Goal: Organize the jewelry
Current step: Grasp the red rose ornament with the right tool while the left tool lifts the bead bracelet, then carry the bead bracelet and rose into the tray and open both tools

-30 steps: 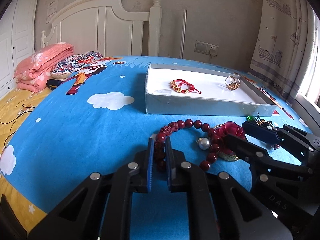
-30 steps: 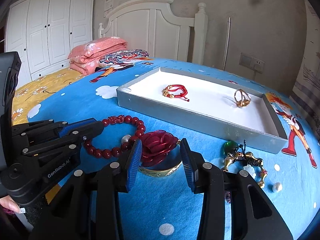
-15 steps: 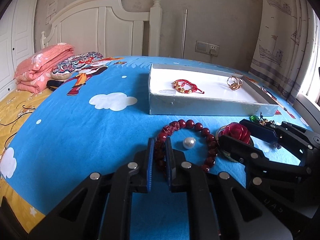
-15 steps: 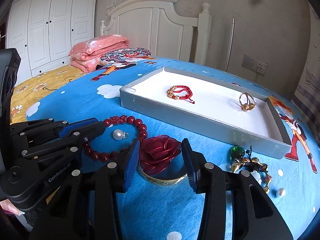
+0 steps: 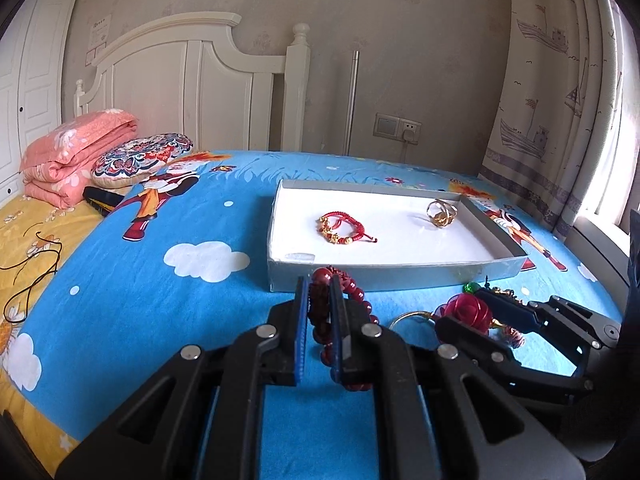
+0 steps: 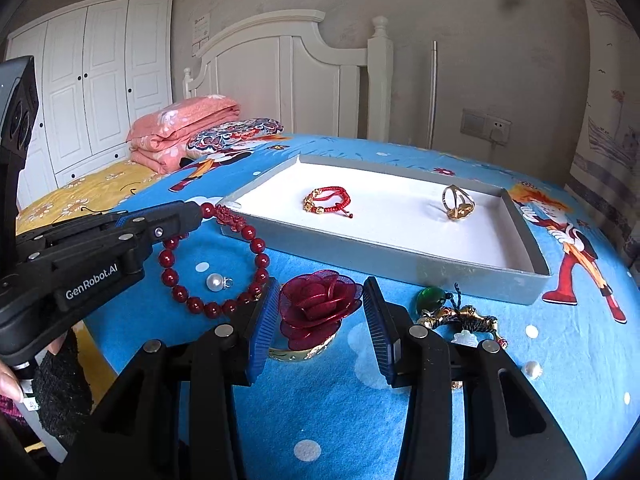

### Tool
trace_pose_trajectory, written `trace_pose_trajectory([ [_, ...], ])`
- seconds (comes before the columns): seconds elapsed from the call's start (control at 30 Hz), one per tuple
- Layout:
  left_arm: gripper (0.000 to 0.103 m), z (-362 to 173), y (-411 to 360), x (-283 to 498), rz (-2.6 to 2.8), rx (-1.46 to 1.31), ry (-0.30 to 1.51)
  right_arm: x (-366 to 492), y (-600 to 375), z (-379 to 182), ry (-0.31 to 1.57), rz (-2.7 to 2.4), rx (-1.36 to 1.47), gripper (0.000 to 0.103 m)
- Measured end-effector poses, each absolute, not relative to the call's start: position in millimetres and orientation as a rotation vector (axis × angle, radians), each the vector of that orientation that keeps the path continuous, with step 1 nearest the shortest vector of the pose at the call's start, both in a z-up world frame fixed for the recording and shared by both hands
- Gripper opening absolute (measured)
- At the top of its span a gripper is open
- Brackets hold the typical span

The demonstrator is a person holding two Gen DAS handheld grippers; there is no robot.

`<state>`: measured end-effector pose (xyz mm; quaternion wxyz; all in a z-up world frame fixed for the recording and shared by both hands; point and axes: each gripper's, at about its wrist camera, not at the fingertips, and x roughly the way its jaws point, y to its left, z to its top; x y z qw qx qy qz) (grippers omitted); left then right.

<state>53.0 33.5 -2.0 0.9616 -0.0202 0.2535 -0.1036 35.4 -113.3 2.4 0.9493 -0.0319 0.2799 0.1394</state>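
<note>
Your left gripper (image 5: pixel 319 312) is squeezed tight on the dark red bead bracelet (image 6: pixel 224 264), holding it by one side near the front left corner of the grey tray (image 6: pixel 360 248); the rest of the beads hang down in a loop toward the blue bed sheet (image 6: pixel 328 420); a little white pearl (image 6: pixel 215 282) lies on the sheet inside that loop; your right gripper (image 6: pixel 320 320) has its two fingers apart, one on each side of the red rose bangle (image 6: pixel 316 308), and you cannot tell if the pads touch it; inside the tray, a red string bracelet (image 6: pixel 328 200) lies near the middle and a gold ring (image 6: pixel 458 202) sits toward the right edge; a green and gold charm (image 6: pixel 448 312) lies on the sheet just in front of the tray, right of the rose.
</note>
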Motion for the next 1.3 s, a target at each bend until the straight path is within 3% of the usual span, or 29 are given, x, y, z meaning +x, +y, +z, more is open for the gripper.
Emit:
trace_pose_trajectory([
  [0.43,0.01,29,5,32,-0.254,-0.005,0.451,17,-125,22,0.504,0.274,-0.045,0.041],
  [1.3,0.01,27,-3,9,-0.143,0.025,0.426,6,-152,51,0.446,0.179,0.01,0.041],
])
